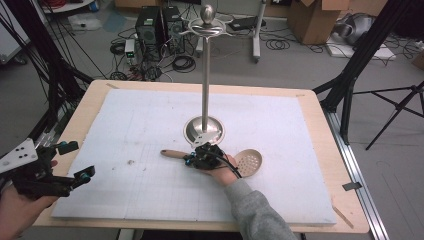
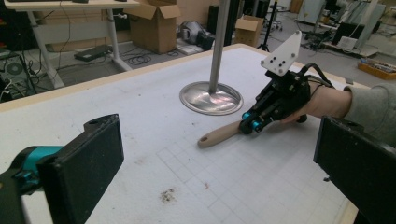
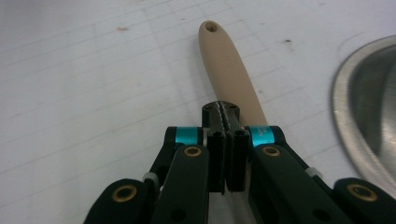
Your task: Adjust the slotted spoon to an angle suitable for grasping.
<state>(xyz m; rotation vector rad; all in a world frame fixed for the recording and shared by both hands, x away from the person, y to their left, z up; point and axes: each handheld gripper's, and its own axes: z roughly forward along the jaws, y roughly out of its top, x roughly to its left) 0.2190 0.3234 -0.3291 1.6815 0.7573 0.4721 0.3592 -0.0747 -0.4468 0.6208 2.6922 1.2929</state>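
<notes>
The right hand-held gripper [image 1: 192, 159] is down on the white mat [image 1: 150, 125], its jaws pressed together until the pads nearly meet. In the right gripper view they sit over the wooden handle of a slotted spoon [image 3: 229, 77], but whether they pinch the handle or merely rest on top of it cannot be told. The spoon lies flat on the mat: the handle's end, with its hanging hole, points to the left of the high view, and the round perforated bowl [image 1: 249, 161] sticks out on the far side of the person's right hand [image 1: 220, 172], which covers the middle of the handle.

Just behind the gripper stands a metal utensil stand [image 1: 205, 75]. Its round base plate [image 1: 204, 131] is close to the spoon but apart from it, and its pole rises upright to a knob with hooks at the top.

The left hand-held gripper [image 1: 80, 162] is held well away, over the near left corner of the desk [image 1: 320, 130], with its jaws wide apart and nothing between them.

There is one spoon, one stand and two grippers. A few dark specks [image 2: 167, 195] mark the mat. On the floor beyond the desk lie cardboard boxes [image 1: 312, 17], computer towers and cables.
</notes>
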